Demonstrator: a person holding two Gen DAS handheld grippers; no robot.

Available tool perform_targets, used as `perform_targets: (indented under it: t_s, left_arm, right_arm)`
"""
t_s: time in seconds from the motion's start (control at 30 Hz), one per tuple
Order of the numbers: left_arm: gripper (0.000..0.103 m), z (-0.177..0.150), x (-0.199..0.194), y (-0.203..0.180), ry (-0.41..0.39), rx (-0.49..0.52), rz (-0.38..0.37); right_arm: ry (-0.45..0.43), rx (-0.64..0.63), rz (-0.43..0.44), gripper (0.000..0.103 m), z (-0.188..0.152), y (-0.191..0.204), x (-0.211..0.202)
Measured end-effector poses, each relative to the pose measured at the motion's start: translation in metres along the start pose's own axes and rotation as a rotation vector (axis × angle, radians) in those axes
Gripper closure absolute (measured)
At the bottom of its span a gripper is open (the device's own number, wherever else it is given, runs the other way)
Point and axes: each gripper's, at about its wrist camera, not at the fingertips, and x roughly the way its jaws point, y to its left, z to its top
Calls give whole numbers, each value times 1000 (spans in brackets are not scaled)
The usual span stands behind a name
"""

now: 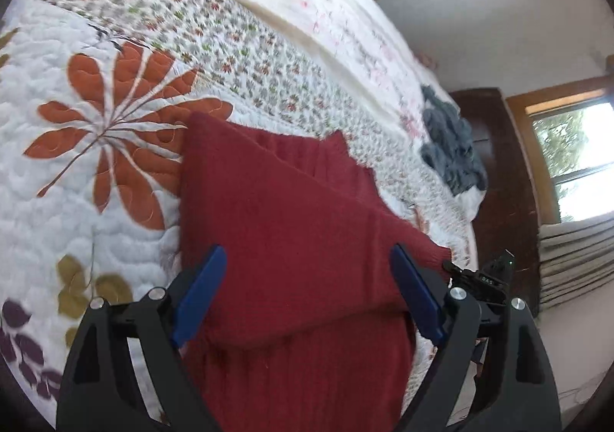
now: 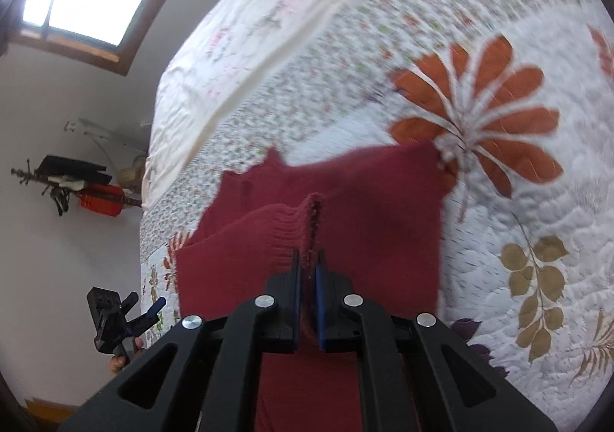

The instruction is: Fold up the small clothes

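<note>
A: Where was the red knit garment (image 1: 291, 225) seen?

B: Flat on the quilted bed (image 1: 57, 171), partly folded. Its ribbed cuff (image 2: 295, 225) was clamped between the closed jaws of the right gripper (image 2: 307, 271).

A: Left gripper (image 1: 307, 271)?

B: Jaws were held wide apart above the garment; nothing was gripped.

A: Key relation?

B: The garment's long axis was judged to run away from the jaws, so the right gripper was nearer the sleeve being folded.

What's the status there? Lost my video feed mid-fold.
Left gripper open, over the red sweater. Right gripper shut on sweater's ribbed edge, sweater partly folded on quilt. Grey garment lies apart; nothing obstructing.
</note>
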Motion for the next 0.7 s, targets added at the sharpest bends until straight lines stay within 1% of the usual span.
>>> perform_targets:
  t_s: [0.1, 0.23, 0.3, 0.33, 0.37, 0.4, 0.43, 0.5, 0.53, 0.57, 0.63, 0.67, 0.7]
  left_arm:
    - [18, 5, 17, 2, 27, 14, 25]
    - [18, 16, 37, 10, 55, 14, 57]
    - [18, 22, 47, 19, 69, -5, 72]
    - [19, 25, 54, 28, 85, -21, 97]
    - [21, 27, 57, 30, 95, -27, 103]
    - [22, 30, 59, 30, 101, -31, 114]
    - [22, 34, 56, 26, 93, -26, 108]
    - [21, 40, 47, 13, 53, 20, 59]
    - [21, 42, 43, 8, 37, 35, 45]
    - [21, 45, 42, 6, 21, 43, 41]
    - [21, 49, 50, 10, 32, 17, 69]
    - [21, 51, 57, 16, 56, -2, 87]
    - [24, 51, 69, 23, 92, -19, 114]
  right_arm:
    - [6, 46, 6, 97, 0, -24, 10]
    - [23, 75, -12, 97, -2, -51, 27]
    - [37, 55, -38, 96, -4, -59, 37]
    - [41, 30, -52, 96, -6, -60, 42]
    - [38, 4, -57, 96, -5, -59, 42]
    - [15, -14, -50, 91, -5, -56, 35]
    - [-29, -24, -48, 89, -5, -51, 25]
    - [-110, -52, -21, 89, -2, -41, 6]
    - [-126, -52, 14, 89, -1, -38, 1]
    - [-114, -60, 39, 89, 0, -35, 4]
    - [-52, -65, 46, 89, 1, -34, 21]
    - [-11, -55, 33, 89, 2, -39, 34]
    - [6, -45, 12, 90, 2, -44, 41]
